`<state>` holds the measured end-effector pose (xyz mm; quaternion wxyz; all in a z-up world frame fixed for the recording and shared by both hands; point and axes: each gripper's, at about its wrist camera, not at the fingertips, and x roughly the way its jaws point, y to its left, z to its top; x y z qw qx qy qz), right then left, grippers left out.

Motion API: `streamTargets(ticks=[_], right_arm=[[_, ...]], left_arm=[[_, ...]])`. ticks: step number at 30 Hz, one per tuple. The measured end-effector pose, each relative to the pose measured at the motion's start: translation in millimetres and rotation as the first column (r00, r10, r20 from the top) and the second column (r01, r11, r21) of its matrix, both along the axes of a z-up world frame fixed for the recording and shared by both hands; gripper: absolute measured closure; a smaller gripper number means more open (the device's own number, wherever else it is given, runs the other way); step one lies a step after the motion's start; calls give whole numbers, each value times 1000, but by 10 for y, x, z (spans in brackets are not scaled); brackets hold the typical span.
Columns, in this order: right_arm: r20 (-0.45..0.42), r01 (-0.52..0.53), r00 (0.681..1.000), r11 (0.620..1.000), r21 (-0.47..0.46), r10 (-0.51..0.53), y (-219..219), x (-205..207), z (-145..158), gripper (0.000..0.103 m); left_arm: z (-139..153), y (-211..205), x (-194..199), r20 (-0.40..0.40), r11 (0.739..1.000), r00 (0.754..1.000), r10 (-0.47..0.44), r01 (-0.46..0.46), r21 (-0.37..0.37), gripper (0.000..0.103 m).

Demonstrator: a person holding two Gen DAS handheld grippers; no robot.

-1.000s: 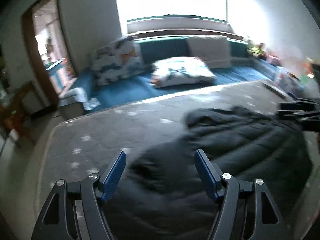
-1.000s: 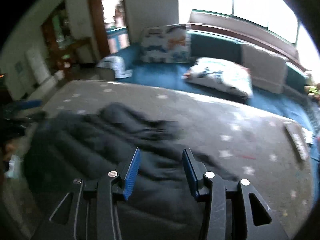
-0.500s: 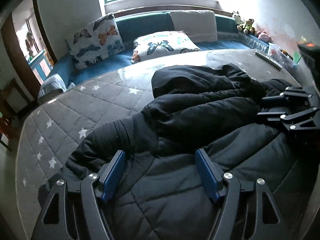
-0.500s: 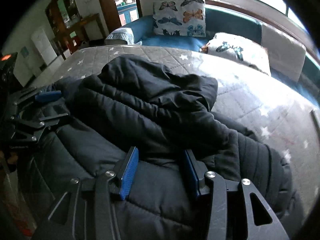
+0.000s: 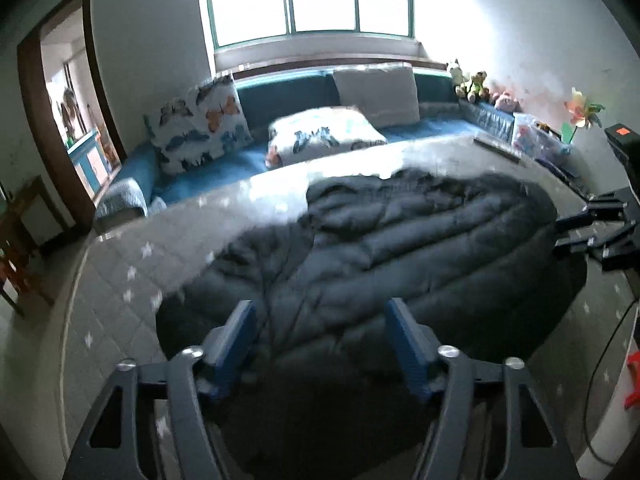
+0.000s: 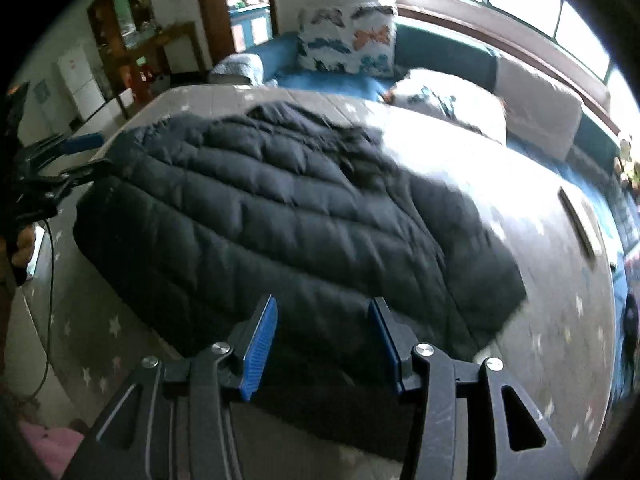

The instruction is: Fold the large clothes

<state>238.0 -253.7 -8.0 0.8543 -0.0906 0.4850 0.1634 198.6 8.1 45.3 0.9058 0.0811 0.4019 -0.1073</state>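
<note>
A large black quilted puffer jacket (image 5: 400, 252) lies spread on a grey star-patterned bed cover (image 5: 120, 280); it also shows in the right wrist view (image 6: 280, 216). My left gripper (image 5: 320, 340) is open and empty, held above the jacket's near edge. My right gripper (image 6: 324, 336) is open and empty, above the jacket's near hem. Each gripper shows at the edge of the other's view: the right one (image 5: 592, 232) by the jacket's right side, the left one (image 6: 60, 160) by its left side.
Beyond the bed is a blue window bench (image 5: 224, 160) with butterfly pillows (image 5: 200, 120), a white-patterned pillow (image 5: 320, 136) and a beige cushion (image 5: 376, 92). A doorway (image 5: 68, 104) is at left. Stuffed toys (image 5: 472, 84) and a remote (image 6: 580, 224) are at right.
Both grippers have drawn back and up from the jacket. The jacket now lies flatter and more spread out than half a second ago. Both stay open.
</note>
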Motion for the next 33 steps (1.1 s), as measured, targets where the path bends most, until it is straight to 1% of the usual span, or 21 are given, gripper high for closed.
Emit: streamTargets(ticks=[1,3,6,7,9,12,13,15,17,19,21,22,23,24,25,27,29,30,32,33], right_arm=[[-10,21,1000,1000,1,-21,-64,24,-47,51],[-53,62,997,998,2,-61,-171,50,-188,51],[-87,96,992,994,48,-92,-299,107,-454,51],[-95,108,990,992,66,-102,-316,97,-490,51],[-97,109,990,992,56,-104,-290,108,-492,51],[-103,86,991,996,-6,-86,-204,128,-348,51],[-99,89,991,996,-6,-89,-192,124,-274,51],[-54,86,995,996,8,-86,-189,144,-83,51],[-24,109,994,994,16,-108,-253,216,-5,50],[-26,132,991,991,36,-132,-287,325,-15,50],[-54,171,984,984,42,-169,-356,474,-162,50],[-91,189,979,981,44,-185,-390,556,-313,49],[-119,191,976,980,60,-182,-421,574,-425,48],[-119,190,976,979,70,-181,-448,545,-469,48],[-112,190,977,979,71,-181,-449,538,-456,48],[-86,187,980,980,67,-181,-440,492,-377,48],[-67,191,980,979,68,-187,-450,381,-294,48],[-59,200,979,976,86,-196,-490,317,-239,48],[-54,226,974,966,127,-221,-604,217,-165,48],[-52,237,971,961,146,-232,-654,176,-133,45]], left_arm=[[-67,21,-12,-19,1000,1000,1,-1,2,44],[-250,87,-13,-69,1000,998,5,-5,6,46],[-433,155,20,-98,999,995,12,-16,-47,46],[-468,166,31,-100,999,995,15,-20,-51,44],[-516,174,47,-111,999,994,22,-27,-45,44],[-452,197,41,-125,999,992,22,-27,-37,44],[-423,232,44,-125,999,992,25,-31,-41,44],[-303,307,16,-114,997,992,45,-51,-55,44],[-167,354,2,-97,994,993,71,-79,-81,44],[-74,451,-18,-86,987,991,103,-112,-111,43],[-44,571,-16,-101,978,985,139,-152,-140,42],[-49,636,-6,-115,974,981,155,-172,-151,41],[-66,705,-6,-130,968,977,171,-191,-161,40],[-91,766,-16,-142,963,972,188,-210,-168,37],[-121,831,-31,-154,957,966,207,-233,-175,35],[-174,964,-73,-176,940,955,241,-275,-204,34],[-243,1081,-124,-206,916,942,263,-312,-253,33],[-271,1125,-141,-220,904,938,267,-323,-279,32],[-330,1193,-182,-243,882,931,274,-344,-322,27],[-346,1215,-199,-244,876,929,278,-349,-332,25]])
